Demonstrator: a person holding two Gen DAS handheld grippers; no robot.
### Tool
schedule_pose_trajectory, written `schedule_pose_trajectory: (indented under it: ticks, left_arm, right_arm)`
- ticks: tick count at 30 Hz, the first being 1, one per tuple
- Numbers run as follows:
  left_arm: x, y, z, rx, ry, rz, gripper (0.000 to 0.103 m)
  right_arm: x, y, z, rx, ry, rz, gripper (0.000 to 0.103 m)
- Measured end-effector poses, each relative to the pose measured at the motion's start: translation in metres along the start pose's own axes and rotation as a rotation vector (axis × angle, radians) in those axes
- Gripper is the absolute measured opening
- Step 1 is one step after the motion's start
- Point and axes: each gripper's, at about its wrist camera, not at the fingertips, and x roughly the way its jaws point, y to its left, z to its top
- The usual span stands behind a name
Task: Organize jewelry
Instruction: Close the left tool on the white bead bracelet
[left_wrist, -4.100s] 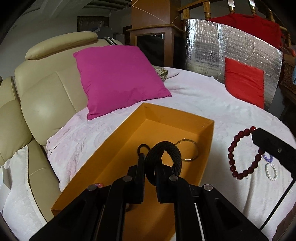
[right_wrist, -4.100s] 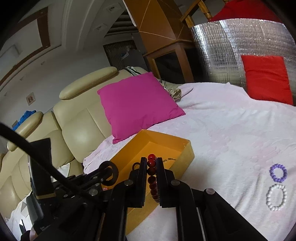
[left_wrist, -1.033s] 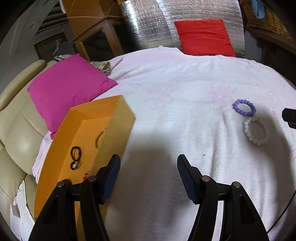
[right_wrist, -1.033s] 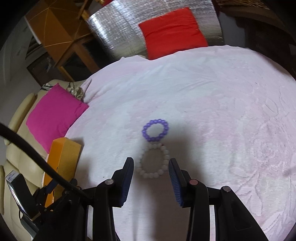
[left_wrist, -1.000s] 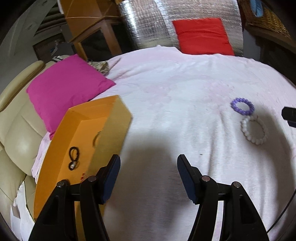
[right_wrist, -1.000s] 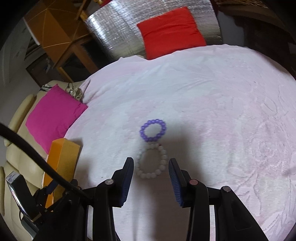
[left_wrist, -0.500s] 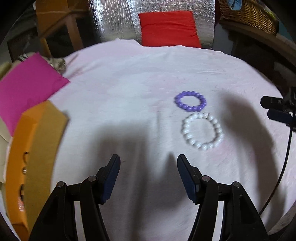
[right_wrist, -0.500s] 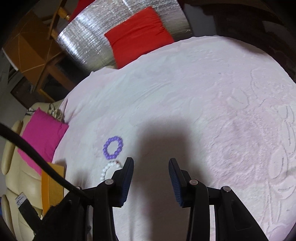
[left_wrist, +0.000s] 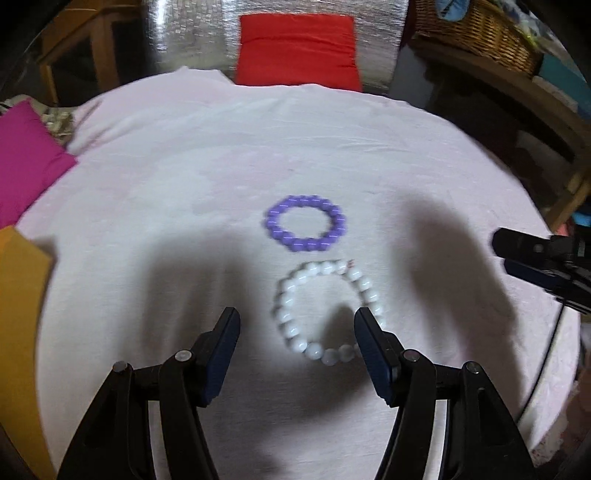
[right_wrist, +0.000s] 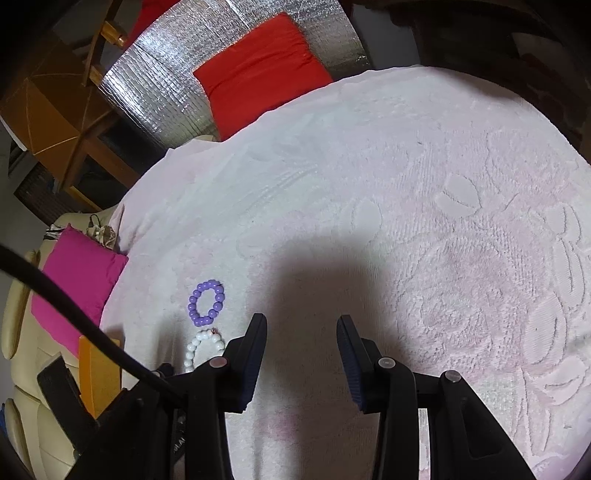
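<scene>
A white bead bracelet (left_wrist: 325, 310) lies on the pale pink bedspread (left_wrist: 184, 192), with a purple bead bracelet (left_wrist: 306, 228) just beyond it. My left gripper (left_wrist: 297, 328) is open and empty, low over the cloth, its right finger close to the white bracelet's right side. The orange box (left_wrist: 18, 295) shows at the left edge. In the right wrist view my right gripper (right_wrist: 301, 332) is open and empty over bare bedspread (right_wrist: 443, 221), right of the purple bracelet (right_wrist: 206, 302) and the white bracelet (right_wrist: 203, 347), which the left tool partly hides. The orange box (right_wrist: 98, 369) shows at lower left.
A magenta cushion (left_wrist: 26, 162) lies at the far left. A red cushion (left_wrist: 299, 48) leans on a silver foil panel (right_wrist: 147, 92) at the back. A wicker basket (left_wrist: 476, 33) and wooden furniture stand at the right. The right tool (left_wrist: 543, 262) reaches in at the right.
My left gripper has let go of the black ring over the box, swung right and closed in on the white bracelet. My right gripper has moved right, away from both bracelets.
</scene>
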Motion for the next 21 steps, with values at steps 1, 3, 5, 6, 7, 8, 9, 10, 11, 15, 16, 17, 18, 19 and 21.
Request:
schedule_pose_trajectory:
  ticks: [1, 3, 5, 6, 7, 8, 9, 10, 11, 15, 16, 17, 18, 19, 21]
  left_arm:
    - [0.0, -0.003, 0.002, 0.011, -0.006, -0.024, 0.066]
    - [-0.002, -0.004, 0.004, 0.021, -0.019, -0.054, 0.072]
    - [-0.002, -0.004, 0.005, 0.011, -0.019, -0.082, 0.073]
    - [-0.002, -0.003, 0.006, 0.001, -0.014, -0.101, 0.073]
    - [-0.002, -0.002, 0.005, -0.013, -0.011, -0.119, 0.073]
    - [-0.001, -0.002, 0.004, -0.021, -0.006, -0.134, 0.073]
    - [0.0, -0.001, 0.004, -0.02, 0.0, -0.138, 0.073]
    - [0.0, -0.001, 0.003, -0.018, 0.003, -0.129, 0.073]
    - [0.001, 0.0, 0.002, -0.018, 0.003, -0.123, 0.073]
    - [0.0, -0.004, 0.001, 0.004, -0.008, -0.122, 0.074]
    - [-0.001, -0.004, 0.0, 0.01, -0.009, -0.127, 0.074]
    - [-0.001, -0.004, -0.001, 0.014, -0.008, -0.127, 0.074]
    - [-0.002, -0.004, -0.003, 0.016, -0.008, -0.125, 0.074]
    - [-0.002, -0.005, -0.003, 0.019, -0.009, -0.121, 0.074]
    - [-0.004, -0.007, -0.005, 0.02, -0.014, -0.125, 0.074]
  right_arm:
    - [0.001, 0.0, 0.0, 0.001, 0.0, -0.004, 0.042]
    - [0.003, -0.001, 0.001, 0.009, 0.002, -0.01, 0.042]
    - [0.005, -0.004, 0.002, 0.024, 0.001, -0.017, 0.042]
    - [0.005, -0.005, 0.002, 0.03, 0.001, -0.019, 0.042]
    - [0.006, -0.006, 0.002, 0.033, 0.001, -0.022, 0.042]
    - [0.007, -0.007, 0.002, 0.033, 0.001, -0.026, 0.042]
    - [0.008, -0.007, 0.002, 0.032, 0.002, -0.032, 0.042]
    - [0.009, -0.007, 0.001, 0.031, 0.006, -0.035, 0.042]
    - [0.011, -0.008, 0.0, 0.033, 0.014, -0.034, 0.042]
    - [0.015, -0.017, -0.001, 0.079, 0.043, -0.016, 0.042]
    - [0.016, -0.02, -0.001, 0.09, 0.047, -0.017, 0.042]
    - [0.016, -0.021, -0.001, 0.093, 0.045, -0.021, 0.042]
    - [0.015, -0.023, -0.002, 0.093, 0.044, -0.023, 0.042]
    - [0.015, -0.024, -0.003, 0.094, 0.042, -0.027, 0.042]
    - [0.013, -0.026, -0.004, 0.093, 0.041, -0.027, 0.042]
